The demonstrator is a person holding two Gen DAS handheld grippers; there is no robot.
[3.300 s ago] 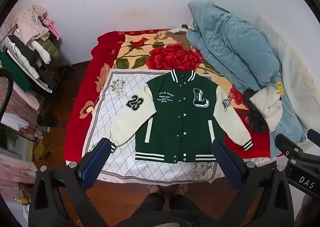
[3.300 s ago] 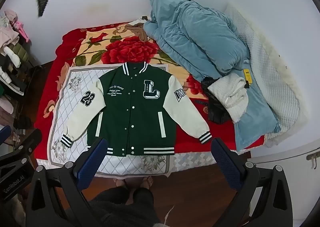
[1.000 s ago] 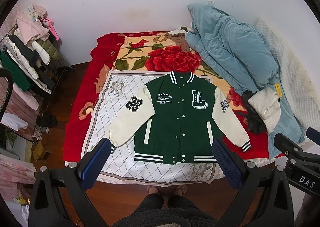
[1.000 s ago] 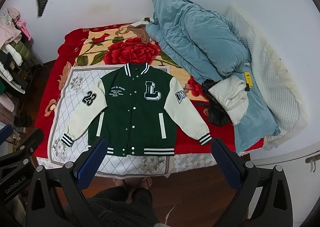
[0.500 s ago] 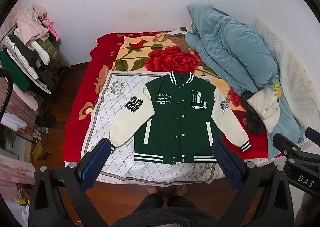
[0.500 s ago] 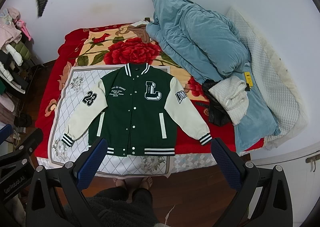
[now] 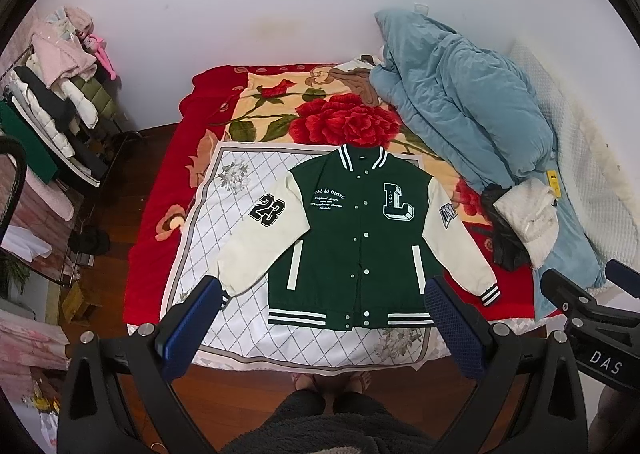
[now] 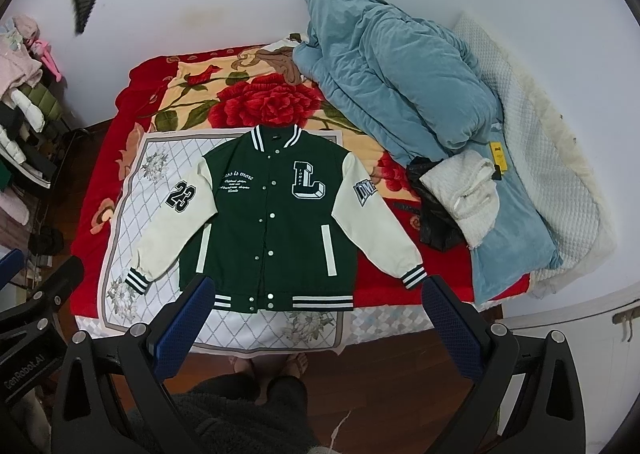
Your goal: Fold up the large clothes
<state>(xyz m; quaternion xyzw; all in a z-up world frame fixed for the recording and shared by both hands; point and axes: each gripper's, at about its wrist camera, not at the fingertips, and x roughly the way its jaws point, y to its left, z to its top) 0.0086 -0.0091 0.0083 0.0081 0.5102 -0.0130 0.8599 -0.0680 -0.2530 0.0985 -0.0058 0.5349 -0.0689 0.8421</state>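
A green varsity jacket with cream sleeves lies flat and face up on a white quilted cloth on the bed, sleeves spread down and outward. It also shows in the right wrist view. My left gripper is open and empty, held high above the bed's near edge. My right gripper is open and empty too, at about the same height. Neither touches the jacket.
A red floral blanket covers the bed. A blue duvet is heaped at the right, with a white garment and a black one beside it. A clothes rack stands at the left. My feet are on the wooden floor.
Both grippers have drifted very slightly; the jacket sits a touch higher in both views. Nothing was taken hold of and the jacket has not moved.
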